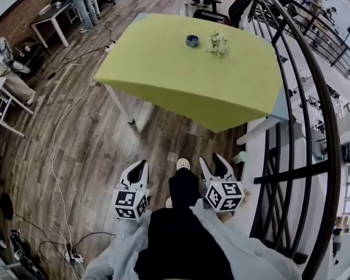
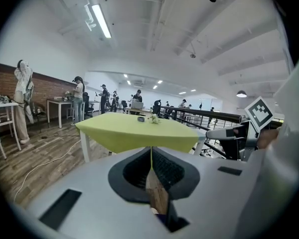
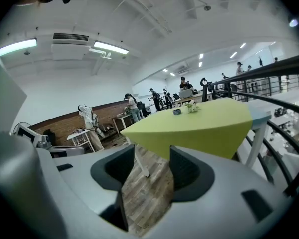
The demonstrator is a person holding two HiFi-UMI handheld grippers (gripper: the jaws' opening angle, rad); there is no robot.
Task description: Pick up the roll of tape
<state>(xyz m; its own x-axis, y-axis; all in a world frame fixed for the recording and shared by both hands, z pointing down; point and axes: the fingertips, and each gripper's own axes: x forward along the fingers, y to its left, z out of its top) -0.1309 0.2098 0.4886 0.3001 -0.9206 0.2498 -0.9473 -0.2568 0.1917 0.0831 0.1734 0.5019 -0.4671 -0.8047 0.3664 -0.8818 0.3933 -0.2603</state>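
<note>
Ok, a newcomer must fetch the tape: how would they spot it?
Look at the yellow-green table by the railing. Near its far edge lie two small things; the tape is the dark blue ring, left of the pale flower bunch.

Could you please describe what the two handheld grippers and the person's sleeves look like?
Both the left gripper and the right gripper have white moulded bodies, with black textured pads lining their tapered jaws. Each carries a white cube printed with black square markers. The person's sleeves are loose, pale grey fabric.
</note>
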